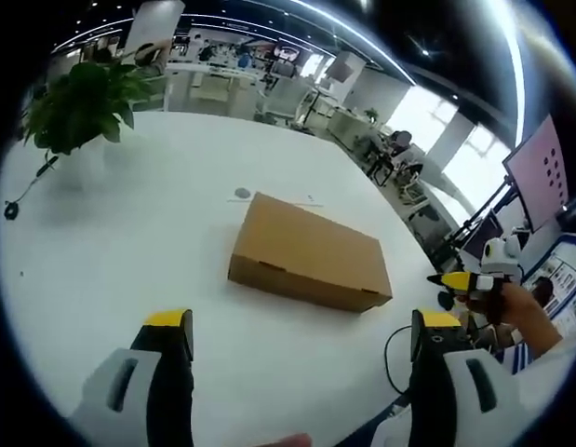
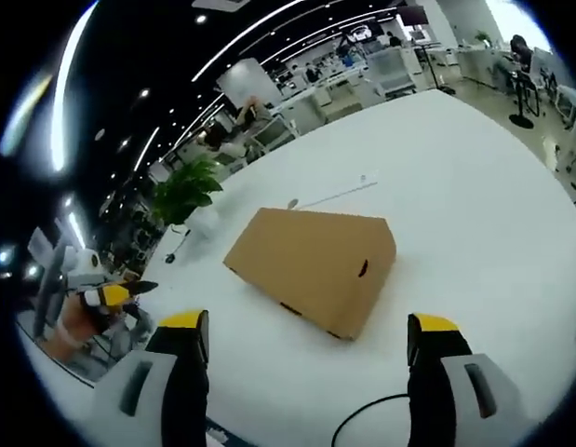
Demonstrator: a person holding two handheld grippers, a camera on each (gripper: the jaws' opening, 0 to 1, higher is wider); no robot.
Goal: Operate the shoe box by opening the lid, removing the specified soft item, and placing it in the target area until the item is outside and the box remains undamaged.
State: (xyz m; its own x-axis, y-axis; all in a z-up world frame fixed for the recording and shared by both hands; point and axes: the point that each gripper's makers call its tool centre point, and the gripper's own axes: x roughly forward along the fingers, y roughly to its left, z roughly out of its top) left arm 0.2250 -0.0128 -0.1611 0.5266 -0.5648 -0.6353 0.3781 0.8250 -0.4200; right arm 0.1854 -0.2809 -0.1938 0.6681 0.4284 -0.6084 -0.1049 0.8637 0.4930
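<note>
A closed brown cardboard shoe box lies flat on the white table, lid down. My left gripper hovers in front of it, open, with nothing between its yellow-tipped jaws. In the right gripper view the same box sits just beyond my right gripper, also open and holding nothing. A hand holds the right gripper off the table's right edge in the left gripper view. The left gripper appears at the far left of the right gripper view. The box's contents are hidden.
A potted green plant stands at the table's far corner, its cord trailing beside it. A black cable loops near the table's front edge. A pink-backed monitor stands past the right edge. Office desks and chairs lie beyond.
</note>
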